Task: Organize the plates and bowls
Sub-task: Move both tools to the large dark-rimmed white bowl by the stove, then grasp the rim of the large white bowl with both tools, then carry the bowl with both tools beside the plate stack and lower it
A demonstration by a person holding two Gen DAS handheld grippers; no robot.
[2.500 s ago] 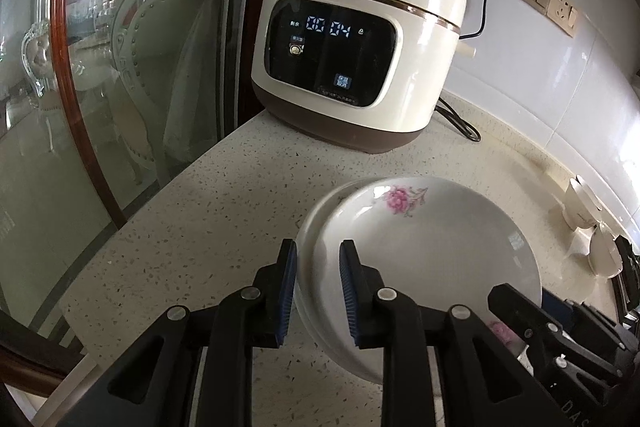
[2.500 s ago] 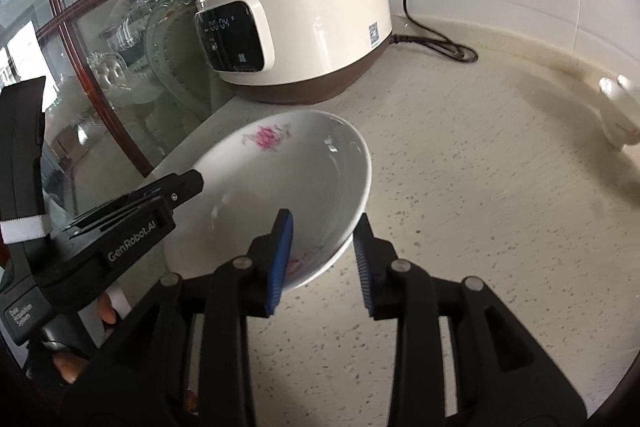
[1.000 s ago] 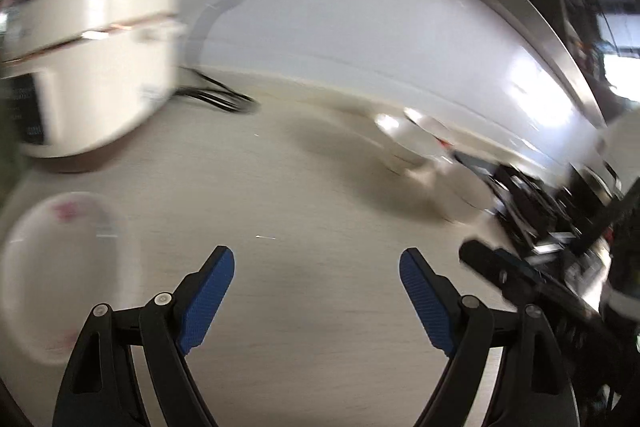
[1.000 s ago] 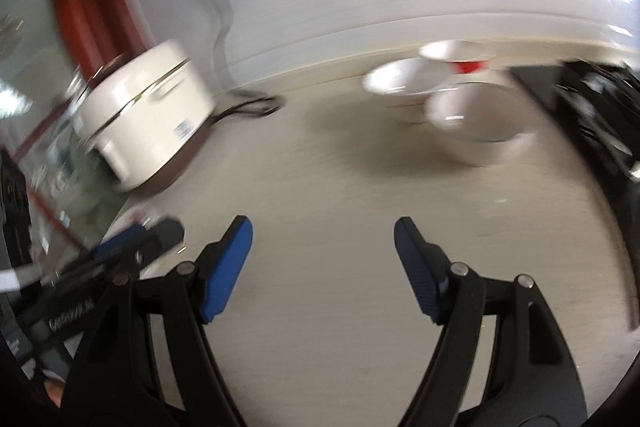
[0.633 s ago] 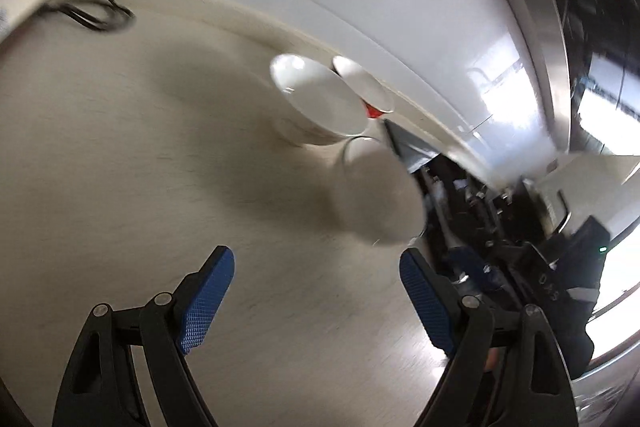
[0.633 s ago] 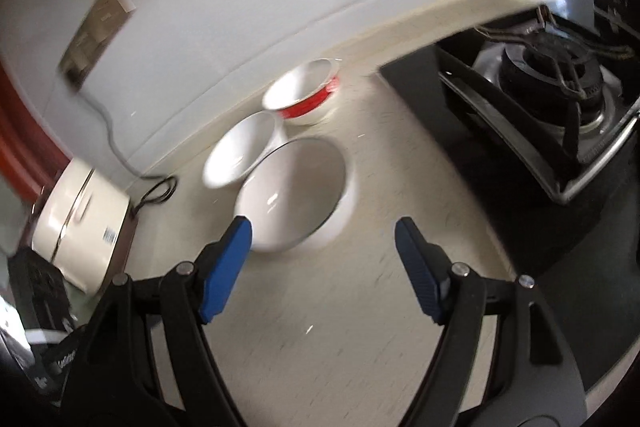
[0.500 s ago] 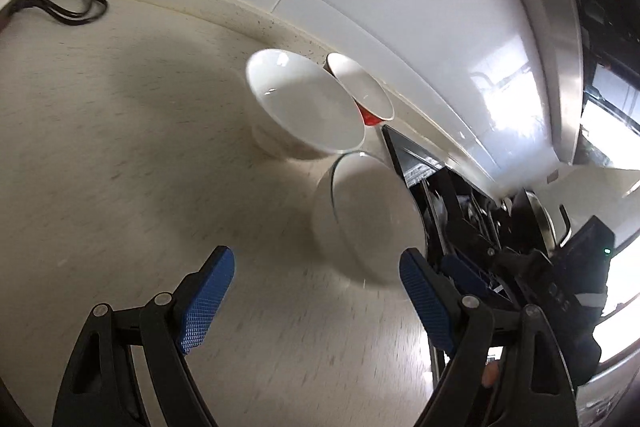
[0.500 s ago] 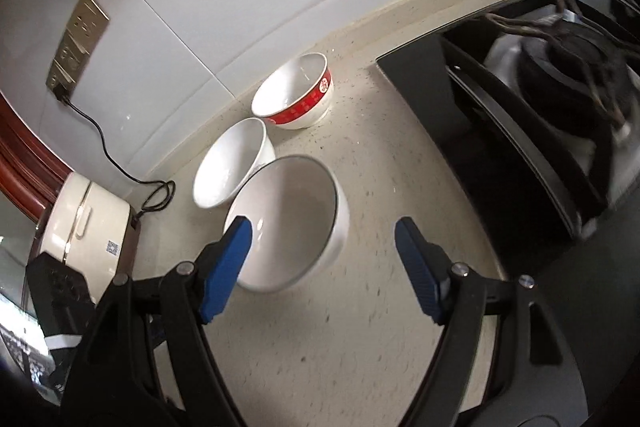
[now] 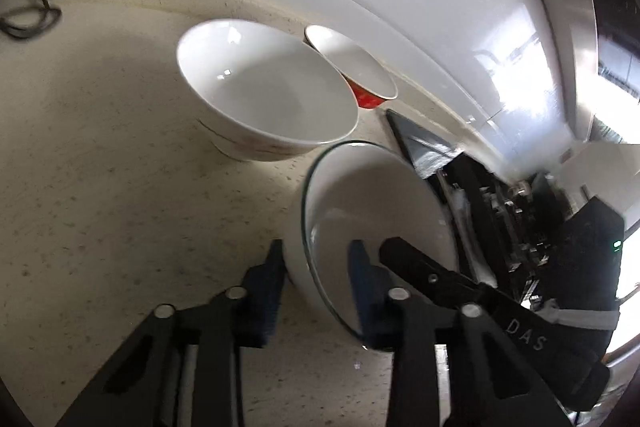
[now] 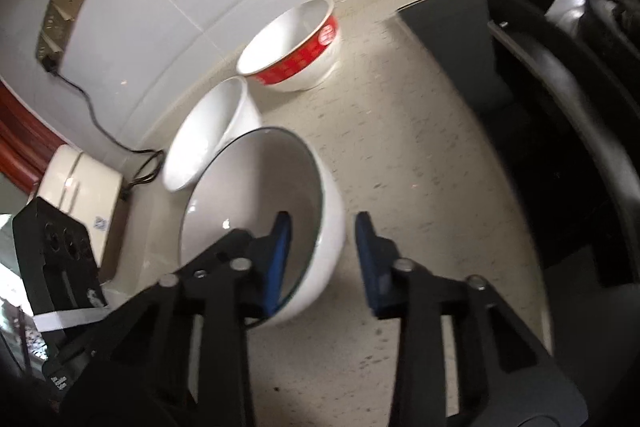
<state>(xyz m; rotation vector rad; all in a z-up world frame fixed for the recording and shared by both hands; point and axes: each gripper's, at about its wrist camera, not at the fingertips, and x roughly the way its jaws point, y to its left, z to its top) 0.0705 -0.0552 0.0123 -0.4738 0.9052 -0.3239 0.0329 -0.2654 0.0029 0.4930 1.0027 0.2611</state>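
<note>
A white bowl with a thin dark rim line [image 9: 372, 211] [image 10: 248, 195] sits on the speckled counter, and both grippers straddle its near wall. My left gripper [image 9: 316, 283] has one pad against the outside and one inside, its jaws closing. My right gripper [image 10: 322, 255] has its left pad inside the bowl. Its right pad stands outside with a sliver of counter showing between pad and wall, and its jaws are closing too. Behind stand a plain white bowl [image 9: 272, 95] [image 10: 204, 143] and a red-banded bowl [image 9: 360, 67] [image 10: 296, 43].
A black gas stove [image 10: 560, 107] [image 9: 500, 211] borders the counter on the right. The cream rice cooker [image 10: 76, 179] stands far left with its cord [image 9: 28, 23] running to a wall socket [image 10: 64, 7]. A white tiled wall closes the back.
Both grippers let go of the flowered plate near the rice cooker, swung right with jaws wide, came down at the dark-rimmed bowl, and their jaws have narrowed around its wall.
</note>
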